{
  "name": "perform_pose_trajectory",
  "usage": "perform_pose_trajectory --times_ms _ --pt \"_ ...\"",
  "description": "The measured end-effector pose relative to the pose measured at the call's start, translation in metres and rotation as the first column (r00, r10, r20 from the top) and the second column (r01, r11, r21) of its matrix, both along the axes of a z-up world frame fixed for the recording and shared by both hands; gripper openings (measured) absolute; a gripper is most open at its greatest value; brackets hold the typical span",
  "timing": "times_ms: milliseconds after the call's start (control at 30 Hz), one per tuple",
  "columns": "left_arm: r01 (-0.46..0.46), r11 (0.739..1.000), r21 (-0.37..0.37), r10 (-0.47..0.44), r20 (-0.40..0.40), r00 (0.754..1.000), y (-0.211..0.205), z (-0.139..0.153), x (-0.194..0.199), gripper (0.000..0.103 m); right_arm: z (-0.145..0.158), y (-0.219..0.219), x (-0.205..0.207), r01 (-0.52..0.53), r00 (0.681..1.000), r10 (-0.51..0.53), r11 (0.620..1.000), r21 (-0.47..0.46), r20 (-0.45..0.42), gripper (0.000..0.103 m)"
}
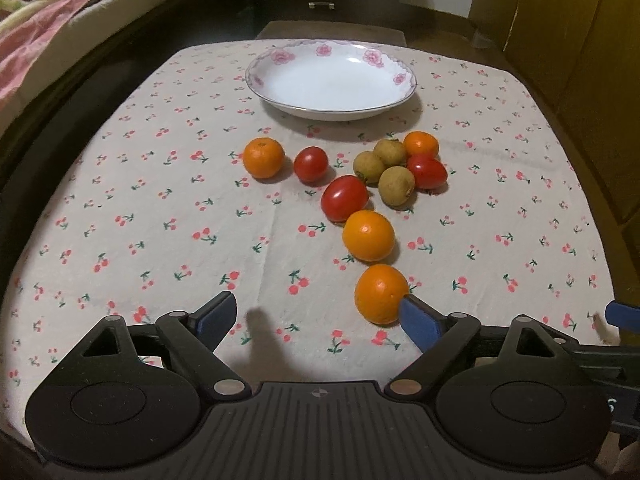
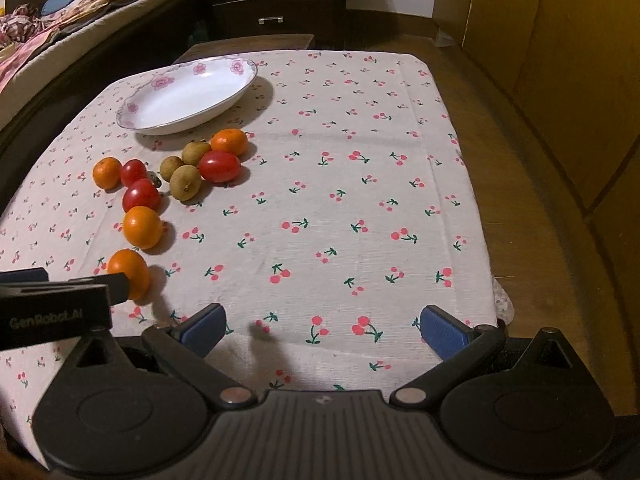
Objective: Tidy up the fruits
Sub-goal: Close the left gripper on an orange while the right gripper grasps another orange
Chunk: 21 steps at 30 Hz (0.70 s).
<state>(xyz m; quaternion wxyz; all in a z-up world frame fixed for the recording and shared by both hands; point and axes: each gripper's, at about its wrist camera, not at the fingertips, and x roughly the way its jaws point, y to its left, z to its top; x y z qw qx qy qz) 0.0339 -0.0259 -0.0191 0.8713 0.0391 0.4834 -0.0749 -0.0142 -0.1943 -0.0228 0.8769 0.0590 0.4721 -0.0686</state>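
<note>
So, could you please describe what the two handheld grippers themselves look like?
Both are matte black plastic. The left gripper and right gripper each have two angled linkage fingers with silver pivot pins, blue textured pads, round side discs and a ribbed centre plate. The left one's side reads GenRobot.AI.

Beneath both tongs lies a matt woven tablecloth point(image 1: 160, 200) printed with cherries. Ahead of the left tongs point(image 1: 318, 320), with matt black plastic arms and ribbed blue pads point(image 1: 418, 322), sit smooth glossy tomatoes point(image 1: 344, 198), dimpled oranges point(image 1: 368, 236) and a glazed china plate point(image 1: 332, 80).
</note>
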Motion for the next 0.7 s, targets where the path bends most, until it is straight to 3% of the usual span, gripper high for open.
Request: perform_pose_trajectory --times_ms 233,300,467,667,700 --pt "0.013 1.000 0.000 -0.013 0.020 1.000 -0.010 -0.002 0.009 0.090 0.004 -0.013 0.002 0.038 0.999 -0.038 0.999 0.026 0.012 0.103" --pt "0.016 1.000 -0.001 -0.016 0.021 1.000 -0.013 -0.004 0.010 0.088 0.004 -0.017 0.002 0.043 0.999 -0.044 0.998 0.044 0.009 0.098" --pt "0.025 1.000 0.010 -0.025 -0.011 1.000 -0.020 -0.014 0.016 0.073 0.007 -0.021 0.002 0.042 0.999 -0.043 0.996 0.073 0.018 0.092" --pt "0.014 1.000 0.007 -0.014 -0.008 1.000 -0.018 -0.017 0.020 0.067 0.009 -0.021 0.002 0.025 0.999 -0.028 0.995 0.097 0.029 0.090" --pt "0.013 1.000 0.003 -0.013 -0.006 1.000 -0.017 -0.017 0.020 0.066 0.009 -0.021 0.003 0.022 0.999 -0.025 0.995 0.100 0.026 0.086"
